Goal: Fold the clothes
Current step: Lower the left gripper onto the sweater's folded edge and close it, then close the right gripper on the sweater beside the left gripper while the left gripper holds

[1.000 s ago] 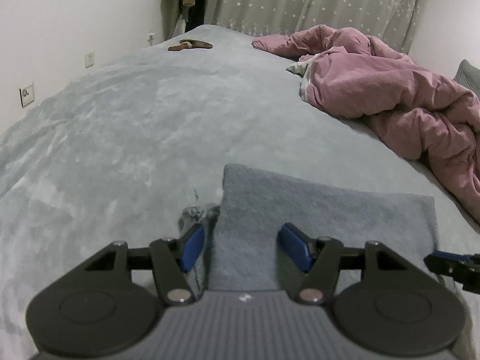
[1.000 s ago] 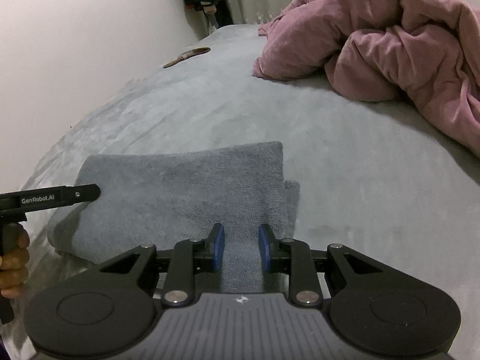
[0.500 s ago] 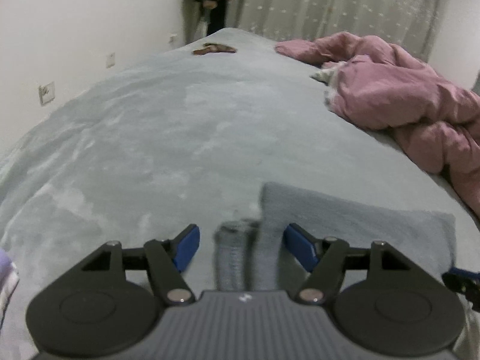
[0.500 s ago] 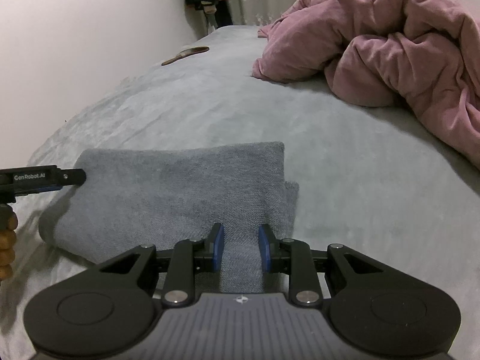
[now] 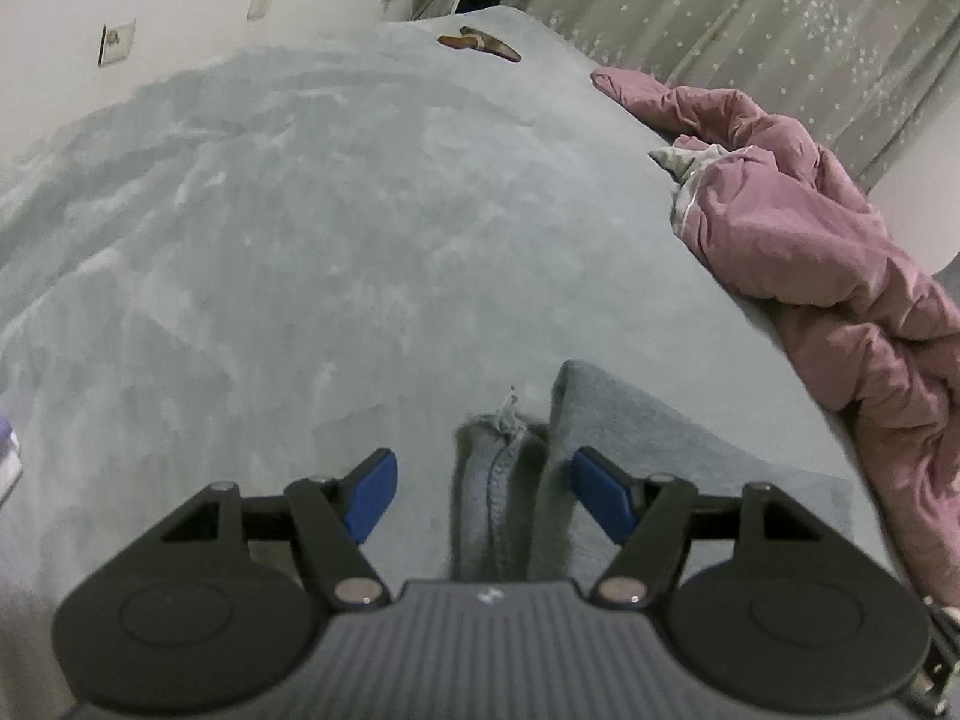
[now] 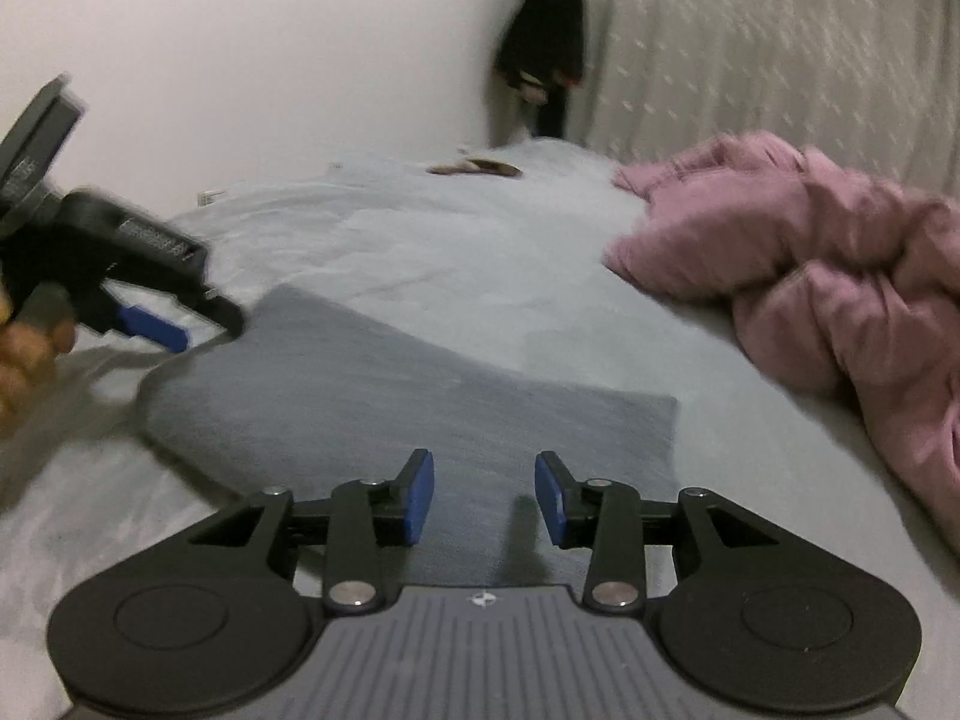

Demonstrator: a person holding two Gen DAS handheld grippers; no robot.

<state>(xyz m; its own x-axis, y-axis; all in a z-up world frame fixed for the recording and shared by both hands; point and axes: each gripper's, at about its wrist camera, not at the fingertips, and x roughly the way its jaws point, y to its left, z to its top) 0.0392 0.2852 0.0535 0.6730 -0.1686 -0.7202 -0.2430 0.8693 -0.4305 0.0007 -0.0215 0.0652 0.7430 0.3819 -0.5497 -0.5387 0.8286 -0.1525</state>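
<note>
White lettering on left hand-held gripper [image 6: 150, 324] blurred, unreadable; no other text.

A folded blue-grey garment [image 6: 420, 396], with a row of same-coloured stitching along its hem, lies on a pale grey bedspread [image 5: 300, 240] mottled with lighter patches. The heaped duvet [image 5: 810, 252] is dusty pink, and the curtain [image 5: 750, 30] behind it is beige-grey, sprinkled with small white stars. Both the left gripper [image 5: 483, 495] and right gripper [image 6: 483, 497] are black with bright blue pads.
</note>
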